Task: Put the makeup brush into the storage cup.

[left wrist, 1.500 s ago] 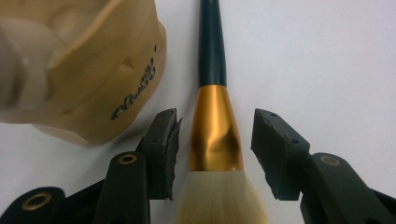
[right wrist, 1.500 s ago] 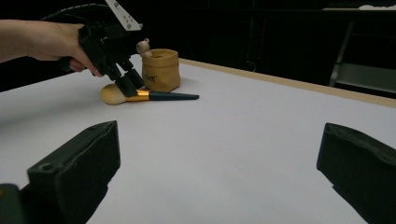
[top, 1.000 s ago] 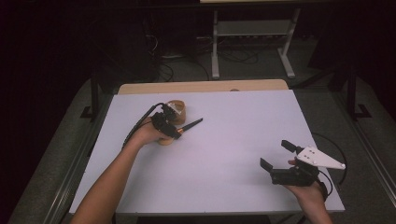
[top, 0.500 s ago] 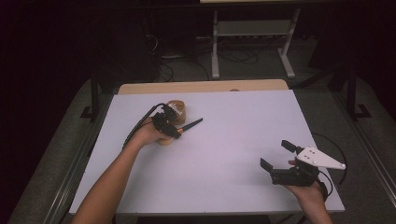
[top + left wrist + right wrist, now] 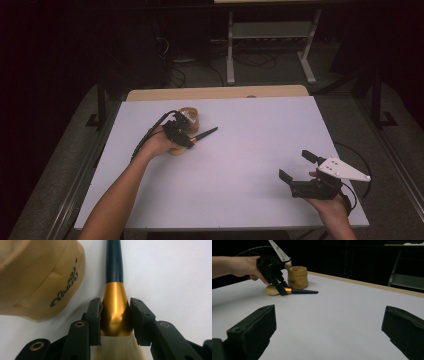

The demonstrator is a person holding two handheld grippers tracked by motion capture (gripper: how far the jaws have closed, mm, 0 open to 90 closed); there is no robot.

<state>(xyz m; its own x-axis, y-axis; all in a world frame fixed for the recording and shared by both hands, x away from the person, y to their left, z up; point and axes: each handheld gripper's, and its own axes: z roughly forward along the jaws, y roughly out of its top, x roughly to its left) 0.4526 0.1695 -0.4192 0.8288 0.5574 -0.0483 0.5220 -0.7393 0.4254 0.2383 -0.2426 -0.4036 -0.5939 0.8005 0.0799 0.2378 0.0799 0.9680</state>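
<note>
The makeup brush (image 5: 115, 307) lies flat on the white bench (image 5: 260, 165), at its left-hand part in the high view; it has a slim dark handle, a shiny gold ferrule and a rounded head of pale cream bristles; the left gripper (image 5: 115, 315) has its jaws closed on the ferrule, one on each side; the handle points away from the hand. Just beside it stands a small tan pouch (image 5: 297, 277), upright and open-topped, soft and creased, with dark cursive lettering on its side.
</note>
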